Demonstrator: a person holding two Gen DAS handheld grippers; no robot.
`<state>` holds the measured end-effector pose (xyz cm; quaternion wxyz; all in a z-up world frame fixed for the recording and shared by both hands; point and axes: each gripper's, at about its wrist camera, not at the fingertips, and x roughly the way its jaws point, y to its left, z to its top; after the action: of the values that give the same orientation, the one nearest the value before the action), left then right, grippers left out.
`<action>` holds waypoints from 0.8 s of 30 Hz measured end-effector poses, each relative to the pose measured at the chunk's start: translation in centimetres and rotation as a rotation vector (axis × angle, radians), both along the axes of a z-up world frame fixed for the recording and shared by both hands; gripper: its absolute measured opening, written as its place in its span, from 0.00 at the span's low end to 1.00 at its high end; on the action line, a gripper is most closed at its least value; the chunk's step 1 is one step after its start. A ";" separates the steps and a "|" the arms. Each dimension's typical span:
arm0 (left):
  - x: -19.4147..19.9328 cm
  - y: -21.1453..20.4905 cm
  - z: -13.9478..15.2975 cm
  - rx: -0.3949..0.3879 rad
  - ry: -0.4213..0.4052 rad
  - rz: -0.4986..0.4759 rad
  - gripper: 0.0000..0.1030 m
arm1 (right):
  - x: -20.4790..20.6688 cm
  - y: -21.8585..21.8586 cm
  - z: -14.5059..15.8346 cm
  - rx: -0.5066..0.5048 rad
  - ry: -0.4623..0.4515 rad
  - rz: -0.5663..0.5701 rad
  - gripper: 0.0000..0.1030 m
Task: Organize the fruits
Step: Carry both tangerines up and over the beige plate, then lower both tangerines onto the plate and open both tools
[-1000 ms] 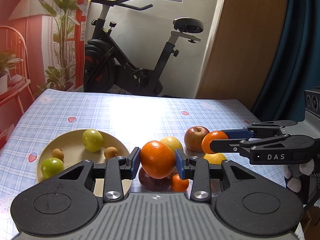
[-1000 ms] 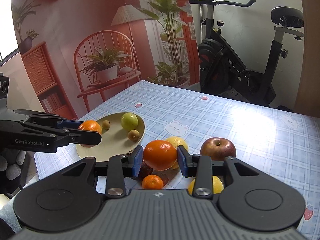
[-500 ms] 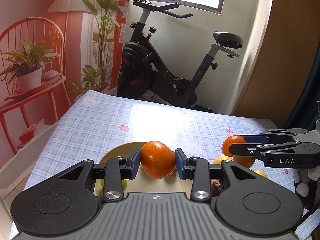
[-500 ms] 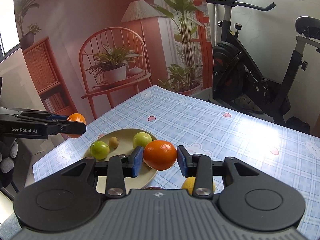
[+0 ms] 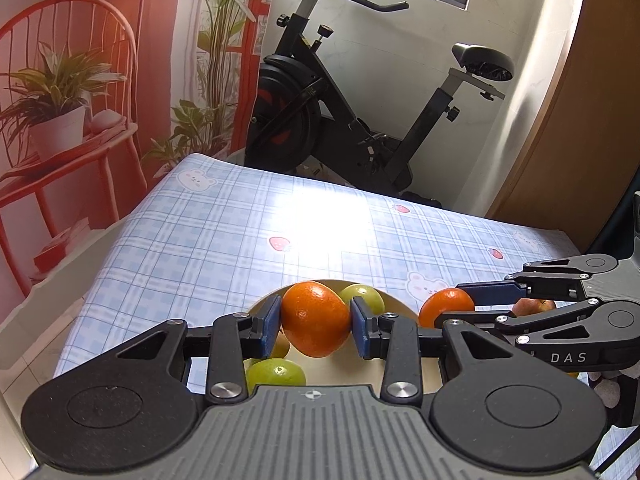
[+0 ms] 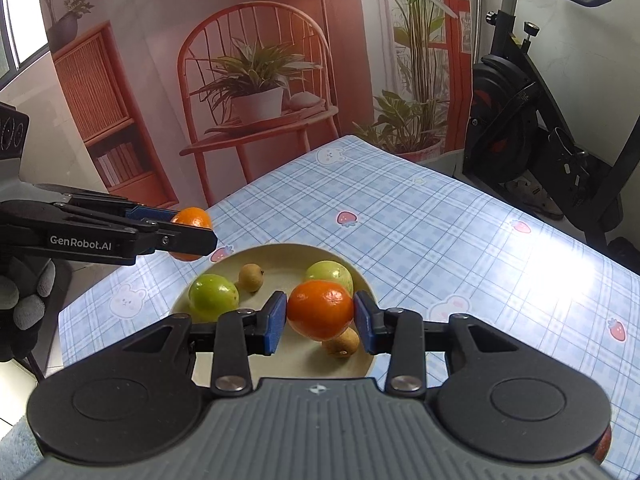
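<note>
1. While hovering over the beige plate point(image 6: 280, 270), calls only for a short lowering. Seen from the right gripper point(image 6: 320, 317), bare plate floor directly beneath the pads and on toward 6 o'clock.
2. From the left gripper point(image 5: 316, 325), same plate point(image 5: 352, 372) underneath and toward 5 o'clock, its far rim just past the fingertips at 12.
3. Roughly round fruit, so no long axis worth aligning. Judged equally near the plate for both hands, the right one sitting more squarely over its middle.
4. Left gripper: clenched on the left orange point(image 5: 314, 320), blue pads pressing both flanks, jaws only narrowly apart.
5. Right gripper: likewise grasping the right orange point(image 6: 320, 309), clear of the plate floor.
6. In the right wrist view: green fruit point(image 6: 213, 296) at 10 o'clock from the held orange, another green fruit point(image 6: 330, 273) at 12 just behind it, a longan point(image 6: 341, 343) at 5 close below, a second longan point(image 6: 251, 277) at 11.
7. Likely risk: setting down onto the near longan, so better to aim for the bare patch at 7 o'clock.
</note>
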<state>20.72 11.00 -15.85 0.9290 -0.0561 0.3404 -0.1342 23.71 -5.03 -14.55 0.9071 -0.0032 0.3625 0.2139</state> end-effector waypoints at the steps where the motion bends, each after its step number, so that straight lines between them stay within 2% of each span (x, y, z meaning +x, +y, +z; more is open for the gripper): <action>1: 0.5 -0.1 -0.3 0.001 0.006 -0.004 0.38 | 0.5 0.1 -0.3 -0.012 0.014 0.003 0.38; 10: 4.4 0.3 -3.2 -0.014 0.082 -0.028 0.38 | 3.4 0.4 -2.3 -0.092 0.071 -0.003 0.38; 17: 5.3 0.0 -4.1 -0.007 0.098 -0.049 0.38 | 4.6 1.0 -2.9 -0.101 0.069 0.007 0.38; 24: 5.6 0.5 -4.4 -0.012 0.099 -0.028 0.38 | 5.3 2.1 -3.4 -0.116 0.069 0.027 0.39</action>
<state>26.33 11.47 -20.25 0.9086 -0.0634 0.3861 -0.1462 29.02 -2.93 -17.97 0.8893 -0.0532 0.4054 0.2050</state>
